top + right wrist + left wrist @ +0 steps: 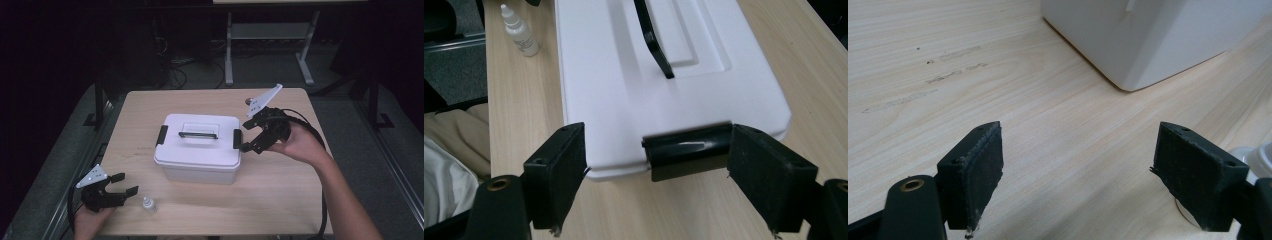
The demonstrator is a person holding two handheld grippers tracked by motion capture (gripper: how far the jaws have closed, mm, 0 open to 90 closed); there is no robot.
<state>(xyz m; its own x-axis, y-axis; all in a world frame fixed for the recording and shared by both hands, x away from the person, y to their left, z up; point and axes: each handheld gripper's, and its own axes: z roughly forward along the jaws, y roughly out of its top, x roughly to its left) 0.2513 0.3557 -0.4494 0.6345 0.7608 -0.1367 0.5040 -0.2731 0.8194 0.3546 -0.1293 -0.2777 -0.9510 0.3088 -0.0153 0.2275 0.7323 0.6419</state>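
A white lidded box (197,150) stands mid-table, with a black carry handle (198,134) on its lid and a black latch on each end. My right gripper (246,136) is open at the box's right end, one jaw on each side of the right latch (237,138). In the right gripper view the gripper (656,170) straddles that latch (686,150): one jaw is close against its end, the other stands well off. My left gripper (128,183) is open near the front left corner, beside a small white dropper bottle (149,204), and holds nothing (1078,170).
The wooden table (280,200) has bare surface in front of and to the right of the box. A small dark object (248,101) lies near the back right. The box's corner (1148,35) rises ahead of the left gripper. The bottle (519,32) stands beyond the box.
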